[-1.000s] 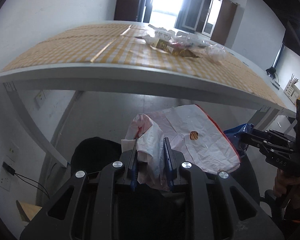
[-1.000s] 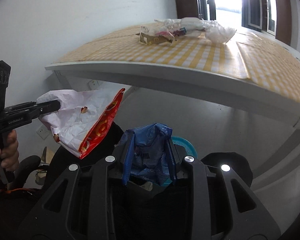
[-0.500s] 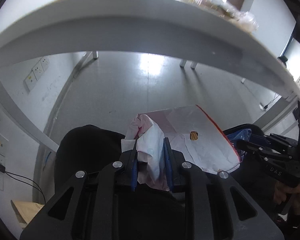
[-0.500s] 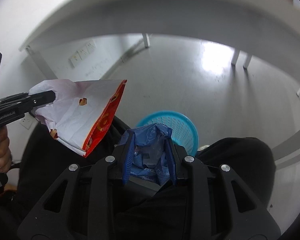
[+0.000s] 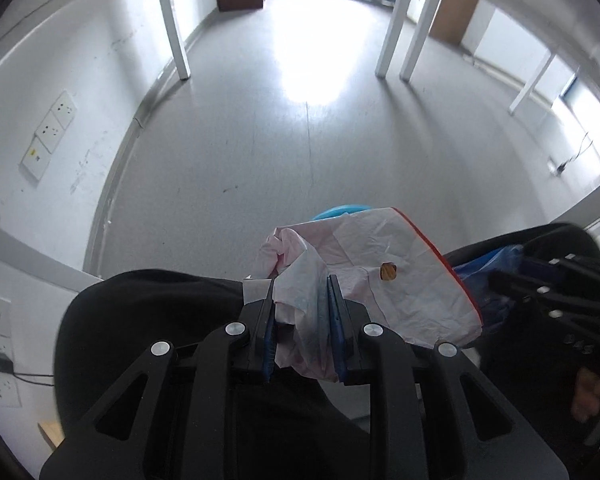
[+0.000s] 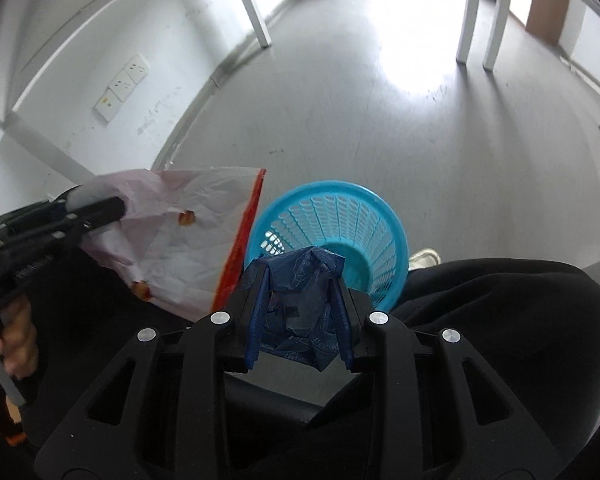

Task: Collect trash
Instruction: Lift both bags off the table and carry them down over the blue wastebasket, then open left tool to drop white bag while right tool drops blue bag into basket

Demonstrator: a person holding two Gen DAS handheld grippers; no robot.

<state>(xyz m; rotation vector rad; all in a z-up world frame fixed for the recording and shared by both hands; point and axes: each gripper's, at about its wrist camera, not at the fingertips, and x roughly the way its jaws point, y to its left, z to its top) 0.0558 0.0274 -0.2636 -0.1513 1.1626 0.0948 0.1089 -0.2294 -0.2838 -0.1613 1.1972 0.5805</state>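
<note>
Left gripper (image 5: 302,286): jaws are pinched on the bunched end of a white wrapper (image 5: 380,280). The wrapper is crumpled, pinkish-white, with a red-orange edge along its far side and small orange-brown marks on its face. It is fanned out to the right of the jaws, held in the air above the floor (image 5: 300,128).

Right gripper (image 6: 300,276): jaws are closed on a crumpled blue wrapper (image 6: 300,280), which is bulged up between the blue pads and hangs slightly below them.

Blue basket (image 6: 340,216): a perforated plastic bin, seen standing on the grey floor directly beyond the right jaws. Its open mouth is turned up toward the camera. The blue wrapper is held above its near rim, partly overlapping the opening in the right wrist view; contact with the basket cannot be told. In the left wrist view only a sliver of the basket's rim is seen, behind the top of the white wrapper.

The white wrapper is seen in the right wrist view just left of the basket, its red edge overlapping the basket's left rim in the picture. A hand (image 6: 8,328) is seen on the left gripper's handle at the far left.

Black clothing (image 6: 500,340) is noted along the lower part of both views. White legs (image 5: 176,28) of furniture stand on the floor farther back. Wall sockets (image 5: 48,136) are noted on the left wall.
</note>
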